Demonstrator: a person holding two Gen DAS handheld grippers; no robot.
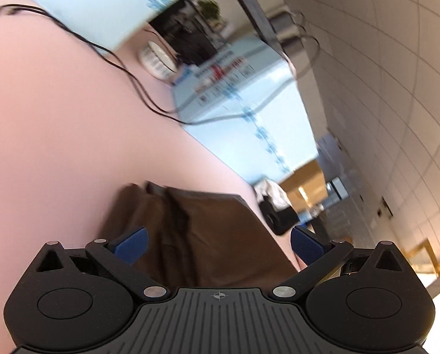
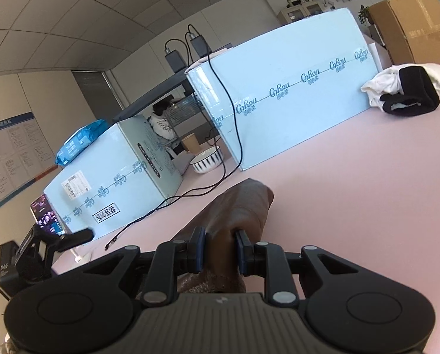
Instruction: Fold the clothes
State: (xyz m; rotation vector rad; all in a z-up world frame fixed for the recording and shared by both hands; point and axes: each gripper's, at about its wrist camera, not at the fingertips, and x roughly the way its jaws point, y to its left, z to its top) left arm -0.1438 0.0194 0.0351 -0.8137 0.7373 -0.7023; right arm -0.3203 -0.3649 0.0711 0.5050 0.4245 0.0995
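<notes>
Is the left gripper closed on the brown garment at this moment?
No, the left gripper is wide open above the brown garment, its blue fingers spread apart with nothing between them.

Surface: pink table (image 2: 353, 177), smooth and matte.
Centre: brown garment (image 1: 208, 236) lying on it, partly bunched.
Far edge: two pale blue boxes (image 2: 285, 94), standing apart with a gap between.
In the gap: striped bowl (image 2: 205, 159).
Trailing across: black cables (image 2: 172, 203).
Right end: black and white clothes (image 2: 409, 91), heaped beside a cardboard box (image 2: 412, 26).
</notes>
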